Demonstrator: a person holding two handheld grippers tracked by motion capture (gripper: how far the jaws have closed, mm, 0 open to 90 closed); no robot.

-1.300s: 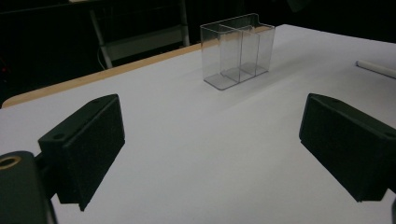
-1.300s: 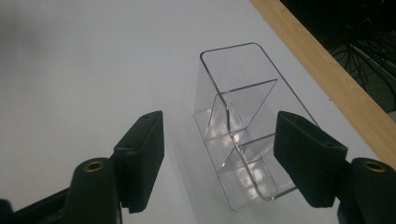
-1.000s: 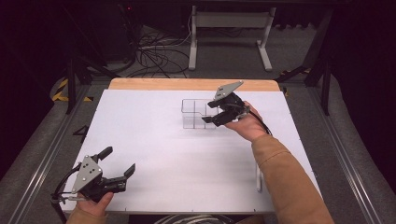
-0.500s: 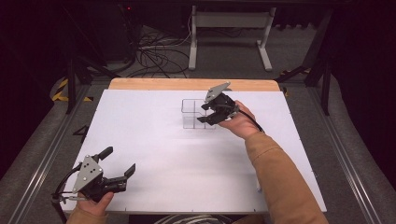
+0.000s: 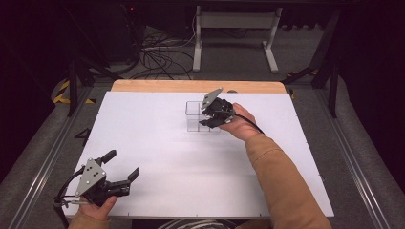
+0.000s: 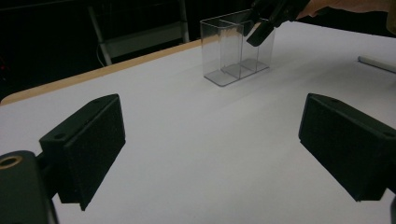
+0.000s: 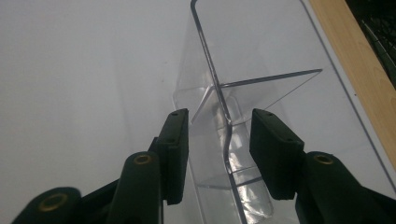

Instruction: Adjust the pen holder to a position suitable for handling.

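High view: white tabletop, dark room.

We are counting one clear plastic organizer standing at the upper middle of the high view, and we are seeing two compartments in it, split by one divider wall. We are counting two hand-held grippers: the left hand-held gripper at the lower left and the right hand-held gripper at the upper middle. We are seeing one white bench carrying them. One white stick-like object is lying at the right edge of the left gripper view.
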